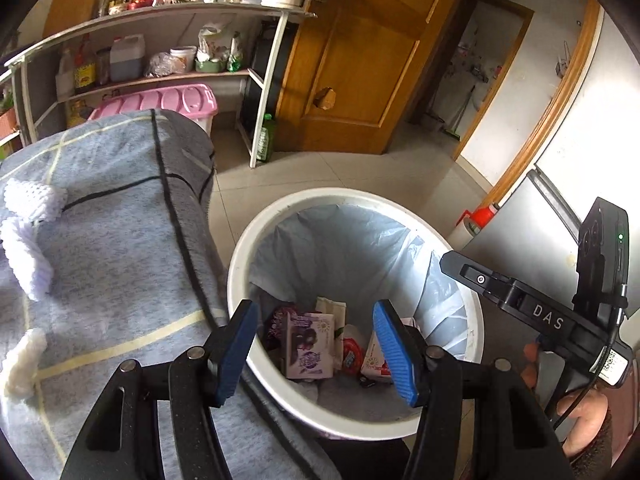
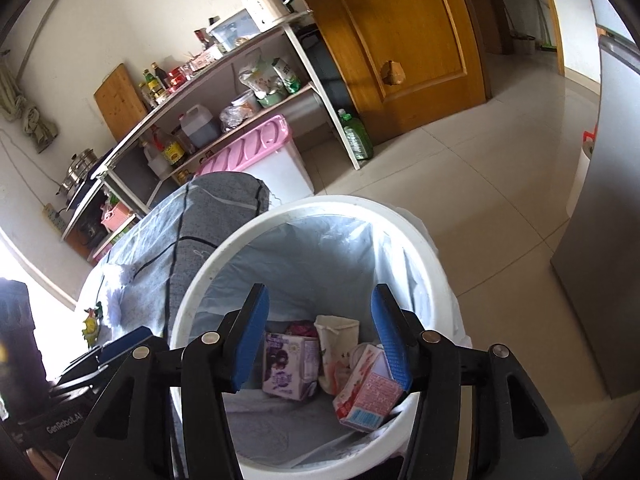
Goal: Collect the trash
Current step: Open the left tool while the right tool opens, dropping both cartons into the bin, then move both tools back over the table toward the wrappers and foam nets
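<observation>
Trash lies inside the white bin (image 2: 280,216): a purple carton (image 2: 286,366) and a pink carton (image 2: 366,394) near its rim. Above the bin, left gripper (image 1: 316,350) and right gripper (image 2: 320,340) gape, empty. Beside the bin stands a blue-grey covered table (image 1: 112,240).

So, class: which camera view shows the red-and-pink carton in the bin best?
The right wrist view: the red-and-pink carton lies large and close inside the white bin, its printed faces showing. In the left wrist view it is small, half hidden behind the left gripper's pad.
</observation>
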